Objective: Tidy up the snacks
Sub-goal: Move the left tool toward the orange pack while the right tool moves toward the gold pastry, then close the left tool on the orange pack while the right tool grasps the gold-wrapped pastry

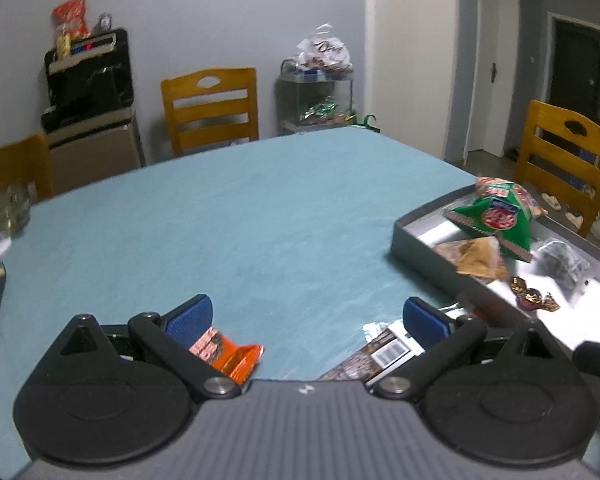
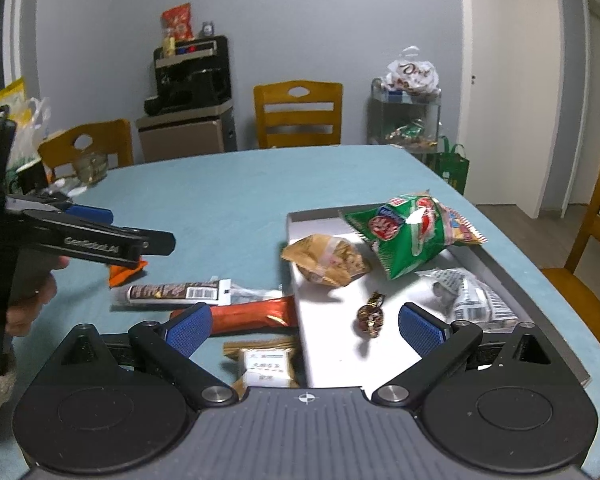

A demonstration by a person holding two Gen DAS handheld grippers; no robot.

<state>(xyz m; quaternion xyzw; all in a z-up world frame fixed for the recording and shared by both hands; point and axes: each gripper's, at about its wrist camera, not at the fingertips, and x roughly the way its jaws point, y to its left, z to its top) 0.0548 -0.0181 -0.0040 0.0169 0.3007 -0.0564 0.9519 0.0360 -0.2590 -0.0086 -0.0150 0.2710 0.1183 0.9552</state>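
the left gripper (image 1: 307, 316) is spread wide with nothing between its blue pads (image 1: 190, 314), held low over the blue table (image 1: 260, 208); under its left finger lies an orange snack packet (image 1: 236, 356), and under its right finger a brown bar with a barcode label (image 1: 380, 350). the right gripper (image 2: 305, 322) is also spread wide and empty, hovering over the near edge of the grey tray (image 2: 496, 268), which sits on the right part of the table. between its fingers, on the tray's white floor, lies a small gold-wrapped candy (image 2: 370, 316). farther back in the tray are a tan crinkled packet (image 2: 326, 260) hanging partly over the left rim, a green snack bag (image 2: 410, 232) leaning against a red and yellow bag behind it, and a clear packet with dark print (image 2: 466, 296) to the right. on the table just left of the tray lie a red-orange bar (image 2: 256, 314), touching the tray's rim, and a small gold packet with a white label (image 2: 266, 364) near the gripper body. in the right wrist view the left gripper shows from the side, held by a person's hand (image 2: 28, 300). at the table's far left stands a glass (image 2: 90, 168). wooden chairs (image 2: 298, 114) stand around the table.
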